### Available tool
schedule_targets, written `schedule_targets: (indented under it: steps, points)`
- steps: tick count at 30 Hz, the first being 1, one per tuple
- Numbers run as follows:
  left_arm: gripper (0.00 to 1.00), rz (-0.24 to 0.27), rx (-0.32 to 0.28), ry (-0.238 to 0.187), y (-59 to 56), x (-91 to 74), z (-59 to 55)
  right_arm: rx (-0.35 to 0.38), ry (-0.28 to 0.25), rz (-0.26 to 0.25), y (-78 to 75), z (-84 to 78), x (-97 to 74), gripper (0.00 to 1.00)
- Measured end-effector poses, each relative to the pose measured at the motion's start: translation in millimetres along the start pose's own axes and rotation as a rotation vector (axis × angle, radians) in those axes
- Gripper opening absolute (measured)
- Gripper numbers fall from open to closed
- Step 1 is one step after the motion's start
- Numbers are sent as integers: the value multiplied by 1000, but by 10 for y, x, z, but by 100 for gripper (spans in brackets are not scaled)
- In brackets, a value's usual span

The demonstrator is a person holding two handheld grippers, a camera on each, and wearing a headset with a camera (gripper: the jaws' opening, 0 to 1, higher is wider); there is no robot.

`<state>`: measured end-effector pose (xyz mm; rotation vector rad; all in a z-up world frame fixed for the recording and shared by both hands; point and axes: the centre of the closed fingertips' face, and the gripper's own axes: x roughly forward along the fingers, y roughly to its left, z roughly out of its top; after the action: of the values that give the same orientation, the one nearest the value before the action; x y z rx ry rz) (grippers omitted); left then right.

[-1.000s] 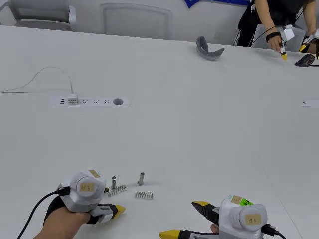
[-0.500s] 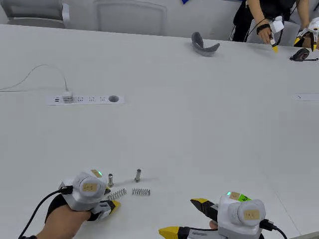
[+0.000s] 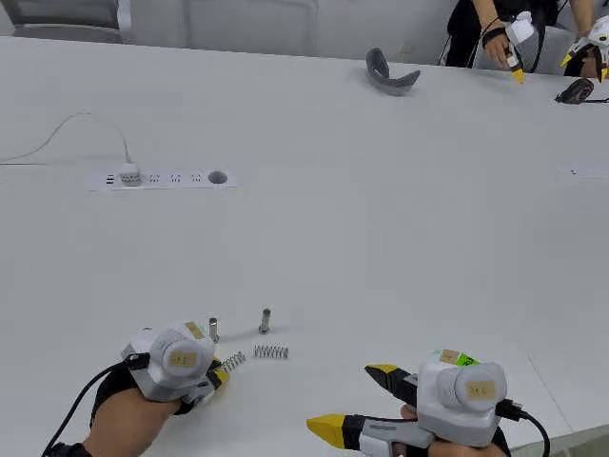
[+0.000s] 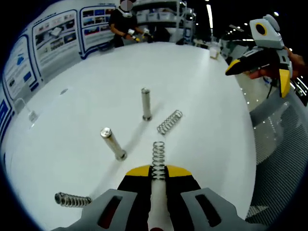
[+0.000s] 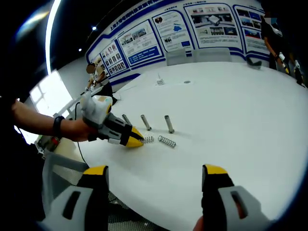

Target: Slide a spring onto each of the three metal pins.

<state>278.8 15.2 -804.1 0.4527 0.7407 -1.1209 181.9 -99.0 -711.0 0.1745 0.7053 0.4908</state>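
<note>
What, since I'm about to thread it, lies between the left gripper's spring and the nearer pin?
Nothing visible: bare table separates the held spring from the nearer pin. The loose spring lies to the other side, by the farther pin.

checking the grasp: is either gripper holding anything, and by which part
The left gripper pinches a spring by its near end. The right gripper is open, holding nothing.
</note>
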Motion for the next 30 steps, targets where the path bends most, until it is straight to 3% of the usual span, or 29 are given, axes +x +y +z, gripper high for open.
schedule_targets:
  steps: [12, 17, 21, 30]
  points:
    - [10, 12, -55, -8, -84, -202, -157, -8, 13, 28, 94, -27, 70, 80]
    - [10, 25, -86, -27, -55, -328, -193, -9, 18, 45, 152, -32, 98, 80]
    - [10, 27, -46, -26, -96, -435, -235, -7, 19, 58, 185, -32, 126, 80]
    - [10, 37, -38, -40, -82, -686, -313, -7, 30, 103, 301, -42, 180, 79]
